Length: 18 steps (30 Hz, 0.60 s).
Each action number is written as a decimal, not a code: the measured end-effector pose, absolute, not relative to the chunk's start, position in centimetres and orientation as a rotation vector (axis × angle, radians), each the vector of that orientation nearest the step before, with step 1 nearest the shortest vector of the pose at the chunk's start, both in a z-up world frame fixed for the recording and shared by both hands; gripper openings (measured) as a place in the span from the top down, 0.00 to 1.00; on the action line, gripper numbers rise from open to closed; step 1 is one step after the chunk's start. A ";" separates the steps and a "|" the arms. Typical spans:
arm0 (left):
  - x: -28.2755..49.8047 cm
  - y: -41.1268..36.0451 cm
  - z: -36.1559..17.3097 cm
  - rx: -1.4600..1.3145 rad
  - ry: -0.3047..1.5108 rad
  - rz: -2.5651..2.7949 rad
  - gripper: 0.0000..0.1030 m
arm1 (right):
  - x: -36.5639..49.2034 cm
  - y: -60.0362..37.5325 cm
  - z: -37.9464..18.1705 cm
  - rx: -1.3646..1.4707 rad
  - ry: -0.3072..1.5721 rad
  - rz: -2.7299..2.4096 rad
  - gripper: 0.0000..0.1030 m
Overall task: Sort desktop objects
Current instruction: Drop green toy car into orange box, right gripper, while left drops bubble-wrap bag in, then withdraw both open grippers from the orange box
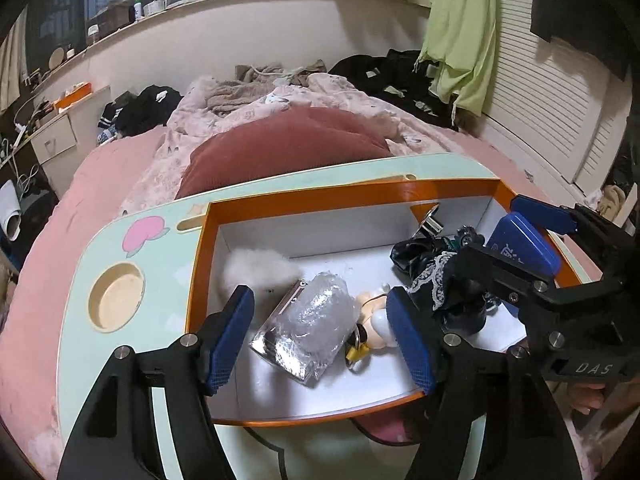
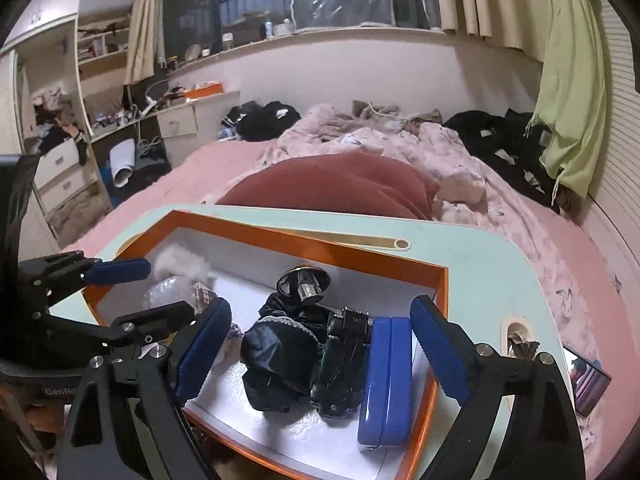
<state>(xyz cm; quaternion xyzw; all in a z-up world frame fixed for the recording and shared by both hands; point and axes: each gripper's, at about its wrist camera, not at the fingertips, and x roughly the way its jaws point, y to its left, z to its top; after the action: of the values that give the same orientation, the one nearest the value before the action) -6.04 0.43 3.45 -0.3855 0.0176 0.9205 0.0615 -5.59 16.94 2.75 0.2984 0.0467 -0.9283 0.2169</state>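
Note:
An orange-rimmed white box [image 1: 312,196] [image 2: 304,246] sits on a mint lap table [image 1: 132,248] [image 2: 480,264]. It holds a clear plastic packet [image 1: 308,324], a white fluff ball [image 1: 256,268] [image 2: 180,262], a small doll with a keyring [image 1: 372,320], black lace cloth [image 1: 428,268] [image 2: 276,356], a dark toy car [image 2: 344,360], a chrome knob [image 1: 430,222] [image 2: 306,284] and a blue case [image 1: 524,248] [image 2: 386,376]. My left gripper [image 1: 324,336] is open above the packet and doll. My right gripper [image 2: 320,360] is open around the cloth, car and case.
The table rests on a pink bed [image 1: 80,184] with a red cushion [image 1: 288,144] [image 2: 332,184] behind it. The table has a round cup recess [image 1: 116,296] at its left. A phone [image 2: 588,384] lies at the table's right edge. Dark clothes lie on the bed farther back.

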 end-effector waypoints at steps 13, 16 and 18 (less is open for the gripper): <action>-1.7 -1.1 5.9 -1.017 -0.089 2.744 0.24 | -1.2 19.0 6.0 0.669 0.057 -2.603 0.12; -0.2 -0.9 5.2 -1.085 -0.030 2.726 0.24 | 1.0 19.6 5.7 0.704 0.096 -2.610 0.11; 1.3 -0.7 4.6 -1.100 0.014 2.731 0.23 | 2.3 20.0 4.7 0.755 0.111 -2.598 0.11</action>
<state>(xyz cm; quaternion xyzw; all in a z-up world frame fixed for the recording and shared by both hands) 1.29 -0.66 4.62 -0.3719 0.0048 0.9230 0.0984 2.30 19.98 4.71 0.2722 0.0400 -0.9370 0.2154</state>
